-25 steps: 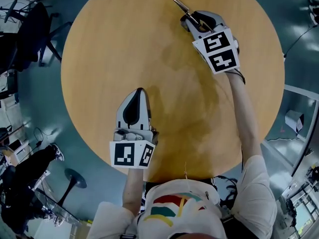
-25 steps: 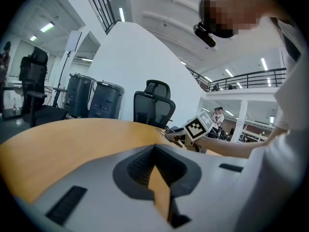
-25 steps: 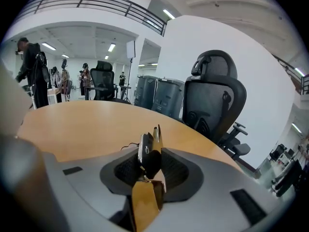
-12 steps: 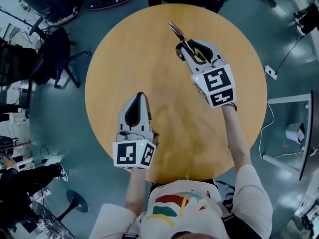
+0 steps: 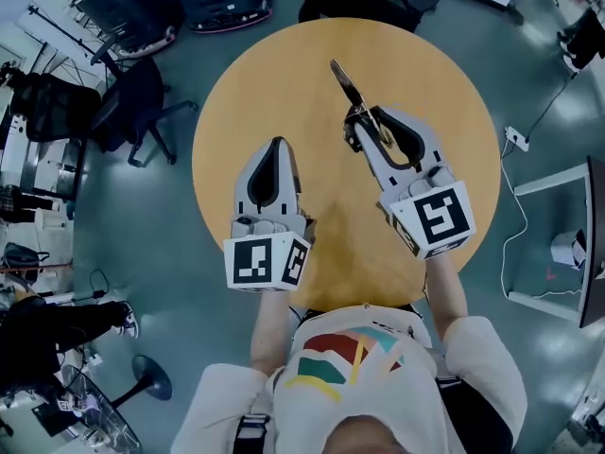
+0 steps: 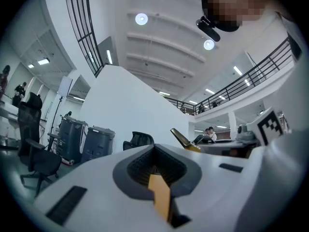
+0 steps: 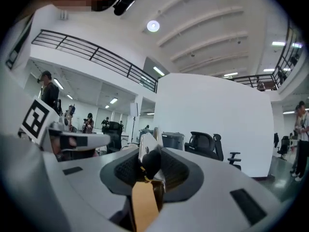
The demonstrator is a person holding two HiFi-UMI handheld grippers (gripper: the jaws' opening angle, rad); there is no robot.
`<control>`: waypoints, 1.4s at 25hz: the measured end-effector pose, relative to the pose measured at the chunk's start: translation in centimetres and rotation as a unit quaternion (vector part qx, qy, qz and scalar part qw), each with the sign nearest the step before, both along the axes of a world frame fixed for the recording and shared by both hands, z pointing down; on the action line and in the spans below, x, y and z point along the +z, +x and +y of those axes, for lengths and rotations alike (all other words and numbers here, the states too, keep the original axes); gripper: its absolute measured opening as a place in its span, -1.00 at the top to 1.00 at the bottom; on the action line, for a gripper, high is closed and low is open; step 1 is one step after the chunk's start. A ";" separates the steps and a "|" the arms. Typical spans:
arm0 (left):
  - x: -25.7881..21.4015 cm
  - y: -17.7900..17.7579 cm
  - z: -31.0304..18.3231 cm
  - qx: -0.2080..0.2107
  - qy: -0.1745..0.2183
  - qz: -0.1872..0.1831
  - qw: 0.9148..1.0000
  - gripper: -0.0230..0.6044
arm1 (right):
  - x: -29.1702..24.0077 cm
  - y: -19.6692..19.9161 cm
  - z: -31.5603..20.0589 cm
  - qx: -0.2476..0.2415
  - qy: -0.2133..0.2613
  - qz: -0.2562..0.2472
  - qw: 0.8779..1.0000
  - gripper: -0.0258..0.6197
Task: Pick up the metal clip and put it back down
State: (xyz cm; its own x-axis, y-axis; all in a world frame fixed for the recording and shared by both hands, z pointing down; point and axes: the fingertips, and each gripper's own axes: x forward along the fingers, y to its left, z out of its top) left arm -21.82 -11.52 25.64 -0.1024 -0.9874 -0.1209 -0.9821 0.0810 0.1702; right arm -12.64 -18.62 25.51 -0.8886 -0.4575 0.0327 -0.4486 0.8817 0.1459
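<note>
Metal clip (image 5: 344, 83) clamped in right gripper (image 5: 356, 121), over round wooden table (image 5: 444, 112)
Left gripper (image 5: 276, 148) alongside, jaws pressed together on nothing; right jaws clenched on the clip's dark base, its flat shiny blades jutting past the tips, apparently lifted clear of the smooth tabletop; beyond the rim, black office chair (image 5: 142, 102); grey bins (image 6: 72, 141) farther off.
</note>
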 end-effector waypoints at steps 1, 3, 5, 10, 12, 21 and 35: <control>-0.3 0.4 0.6 -0.001 0.003 -0.002 1.000 0.78 | -0.6 0.7 1.5 -0.006 -0.004 -0.013 1.000 0.56; -0.5 1.2 1.6 0.003 0.004 0.003 1.000 0.78 | -1.3 2.1 4.0 -0.017 -0.014 -0.035 0.999 0.56; -0.6 1.8 2.4 0.011 0.008 0.008 1.000 0.78 | -1.4 3.0 5.9 -0.026 -0.021 -0.050 0.998 0.56; -1.9 2.7 3.7 0.025 0.018 -0.008 1.000 0.78 | -1.2 3.8 8.3 -0.025 -0.023 -0.050 0.998 0.56; -2.5 3.2 4.2 0.030 0.024 -0.011 0.999 0.78 | -1.7 4.1 9.2 -0.025 -0.019 -0.053 0.998 0.56; -3.4 3.6 6.3 0.049 0.048 0.028 0.997 0.78 | -2.7 4.7 12.4 -0.030 0.000 -0.054 0.998 0.56; -3.1 3.8 6.5 0.066 0.035 0.044 0.996 0.78 | -2.0 5.5 12.5 -0.008 -0.010 -0.048 0.999 0.56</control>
State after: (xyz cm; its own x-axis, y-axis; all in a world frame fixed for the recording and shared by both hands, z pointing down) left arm -18.04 -5.04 22.57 0.0145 -0.9826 -0.1854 -0.9643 -0.0628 0.2572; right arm -7.15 -6.07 23.48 -0.8952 -0.4434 -0.0447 -0.4457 0.8911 0.0858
